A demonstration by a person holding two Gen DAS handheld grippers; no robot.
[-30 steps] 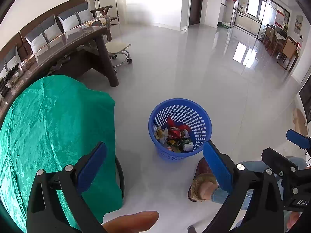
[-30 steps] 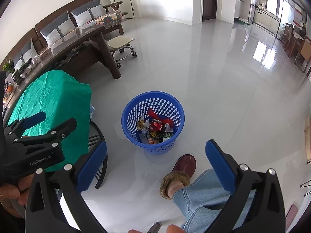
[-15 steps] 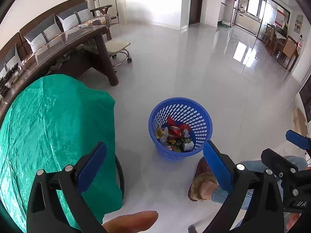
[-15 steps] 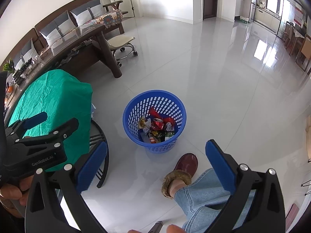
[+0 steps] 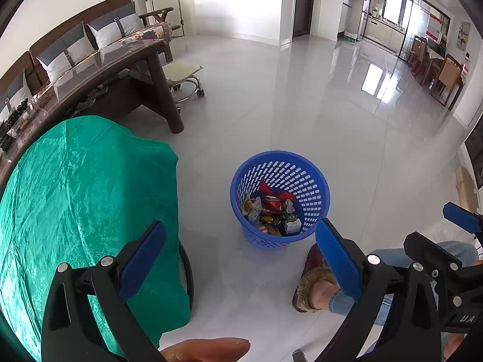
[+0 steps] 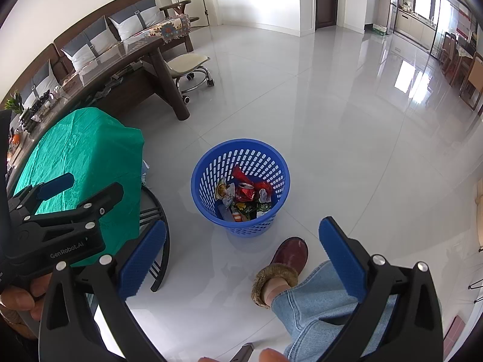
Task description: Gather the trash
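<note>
Left wrist view: left gripper [image 5: 240,252] is wide open w/ nothing between its blue pads. Blue basket [image 5: 314,178] stands on the tiled floor [image 5: 302,105], just off the corner of the table under the green cloth [image 5: 84,199]. Trash [image 5: 271,209] is inside the basket: red can, wrappers, small cartons piled at the bottom. No loose litter visible on the cloth or on the floor near the basket. Person's slipper [image 5: 311,274] is just beside the basket base. Right gripper shows at the right edge, also spread.

Right wrist view: right gripper [image 6: 241,249] is wide open & empty, looking down toward the basket [image 6: 205,181]. Can [image 6: 245,191] sits mid-pile, wrappers around it. Green cloth [image 6: 81,157] at left looks bare; left gripper [image 6: 57,208] is in front of it.

Judgement: collecting looks about done, since all visible trash is in the basket. To finish well: check the cloth top, table edges & the floor by the chair legs for stray bits. If a piece turns up, approach from above, pinch at its middle, carry over the basket rim, then release low so light wrappers don't flutter out.
</note>
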